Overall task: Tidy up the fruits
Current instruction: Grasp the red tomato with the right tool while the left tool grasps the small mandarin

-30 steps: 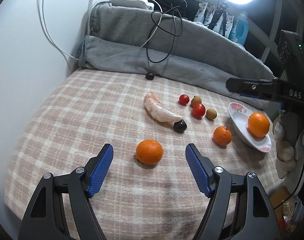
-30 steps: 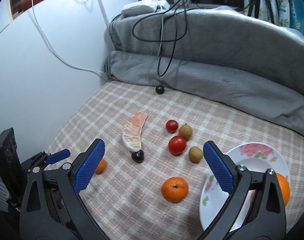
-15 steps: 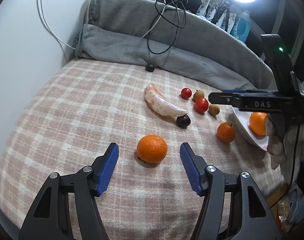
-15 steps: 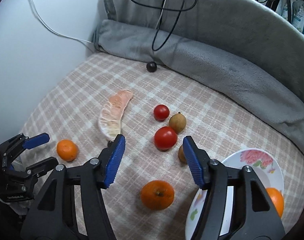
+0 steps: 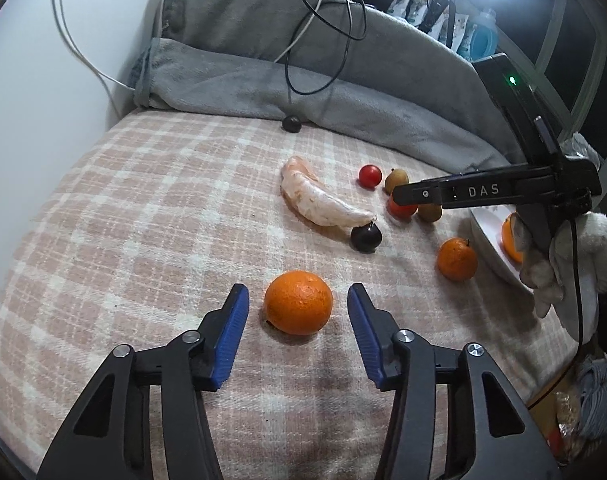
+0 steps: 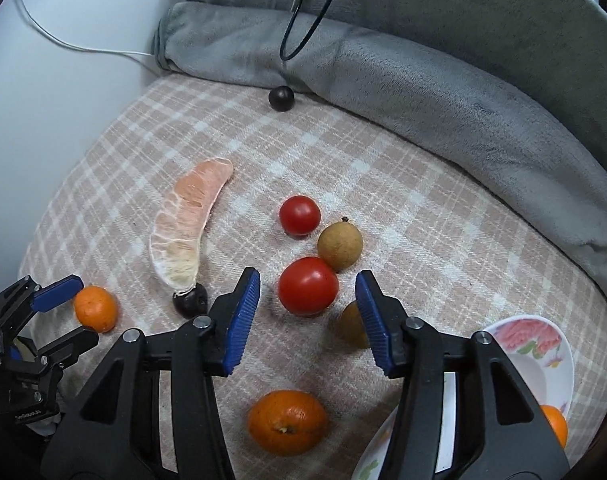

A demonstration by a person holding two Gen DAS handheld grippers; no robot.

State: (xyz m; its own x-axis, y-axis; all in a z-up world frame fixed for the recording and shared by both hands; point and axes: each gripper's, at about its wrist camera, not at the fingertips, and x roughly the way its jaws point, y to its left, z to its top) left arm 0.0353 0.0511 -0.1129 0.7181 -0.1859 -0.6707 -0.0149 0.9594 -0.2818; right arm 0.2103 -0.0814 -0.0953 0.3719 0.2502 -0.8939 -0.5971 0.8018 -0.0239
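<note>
The left gripper (image 5: 297,312) has just been closing — its jaws are spread either side of an orange (image 5: 298,302) on the checked blanket (image 5: 143,216), not touching it. The right gripper (image 6: 307,306), also narrowing, brackets the larger tomato (image 6: 308,286); a brown fruit (image 6: 353,326) crowds its right jaw, and the plate (image 6: 559,364) is near.

Home: plaid bedspread (image 5: 143,216), grey blanket (image 5: 239,40).

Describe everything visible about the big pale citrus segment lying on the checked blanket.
The peeled pomelo segment is a long curved wedge, pale pink at its far end, whitish and fibrous with membrane toward the near end. It lies flat on the pink-and-cream checked blanket, left of the tomatoes. Its near tip meets a small dark round fruit, apparently touching it. Neither tool is near it.
</note>
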